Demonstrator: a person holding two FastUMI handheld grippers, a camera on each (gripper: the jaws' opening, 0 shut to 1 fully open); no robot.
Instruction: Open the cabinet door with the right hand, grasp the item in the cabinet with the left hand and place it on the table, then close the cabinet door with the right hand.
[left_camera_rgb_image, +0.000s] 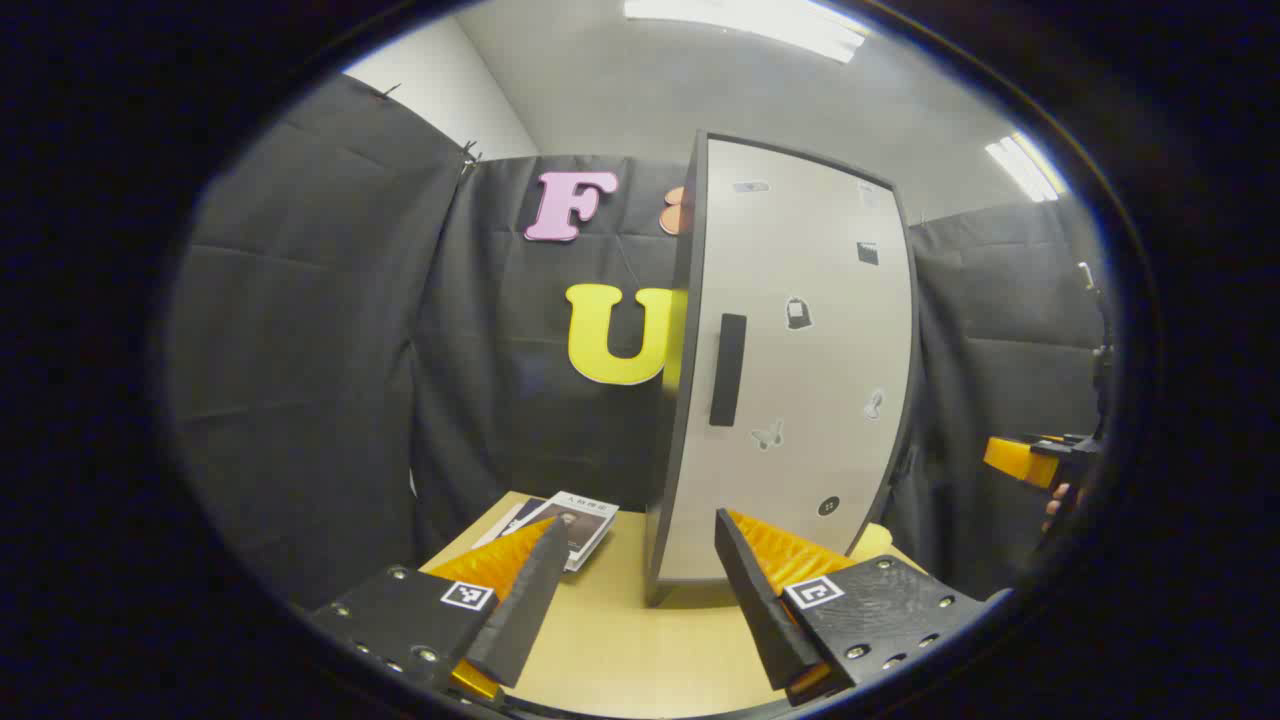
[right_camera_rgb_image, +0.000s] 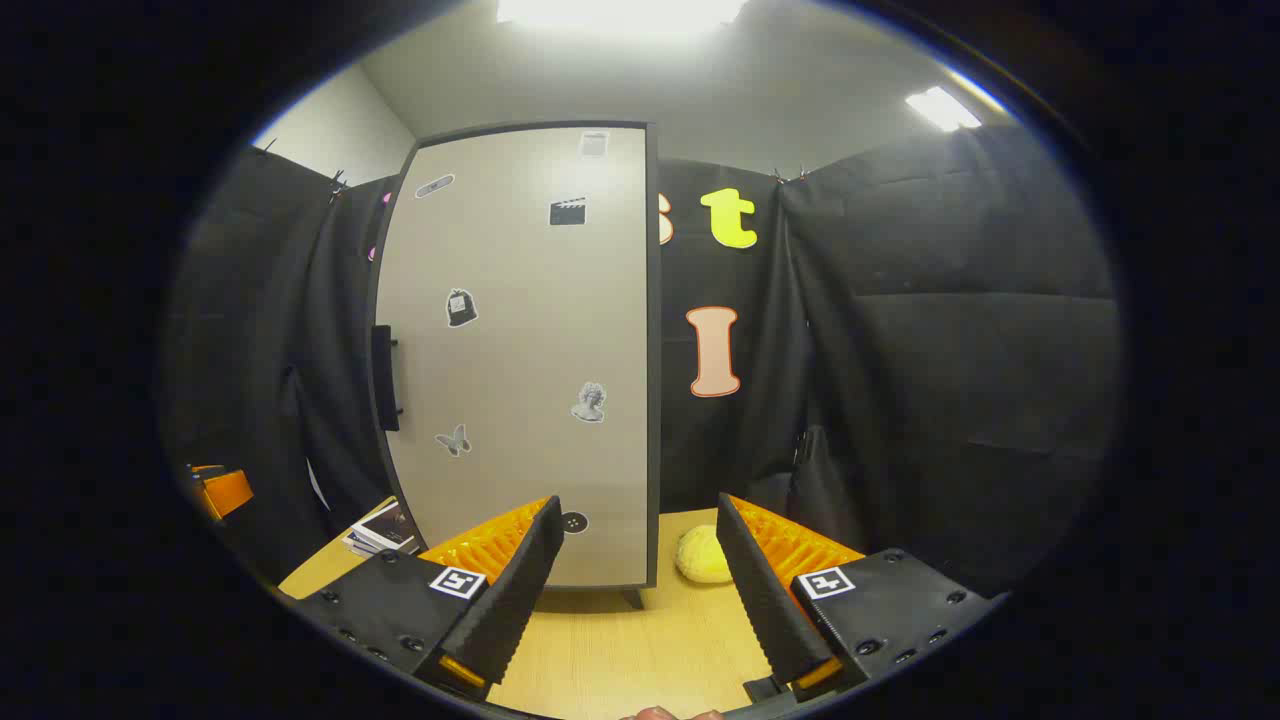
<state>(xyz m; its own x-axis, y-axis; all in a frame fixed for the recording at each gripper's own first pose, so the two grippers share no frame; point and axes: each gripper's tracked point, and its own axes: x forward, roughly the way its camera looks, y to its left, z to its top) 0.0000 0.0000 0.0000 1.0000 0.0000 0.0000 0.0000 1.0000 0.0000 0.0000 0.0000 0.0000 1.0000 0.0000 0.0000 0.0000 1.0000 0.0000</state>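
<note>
Plainly, the cabinet (left_camera_rgb_image: 800, 380) stands upright on the wooden table (left_camera_rgb_image: 620, 640) with its pale door (right_camera_rgb_image: 520, 350) closed, so whatever sits inside is hidden from sight. In the left gripper view the cabinet fills the centre right of the frame, its dark handle (left_camera_rgb_image: 728, 370) a vertical bar near the door's left edge; small stickers dot the door, too small to make out well. The left gripper (left_camera_rgb_image: 632, 585) hangs at the bottom of that frame, jaws apart and holding nothing, short of the cabinet's foot. A stack of printed cards or booklets (left_camera_rgb_image: 575, 525) lies on the table at lower left, partly hidden behind the gripper's finger. At the far right edge, a bit of the other gripper and a hand holding it are cut off by the rim.

In the right gripper view the door faces the camera left of centre, with the handle (right_camera_rgb_image: 385, 378) seen edge-on at the left. The right gripper (right_camera_rgb_image: 635, 570) sits at the bottom, jaws apart and empty, well clear of the handle. Between its fingers, by the cabinet's lower right corner, a yellowish rounded lump (right_camera_rgb_image: 703, 556) rests on the table; I cannot tell what it is.
</note>
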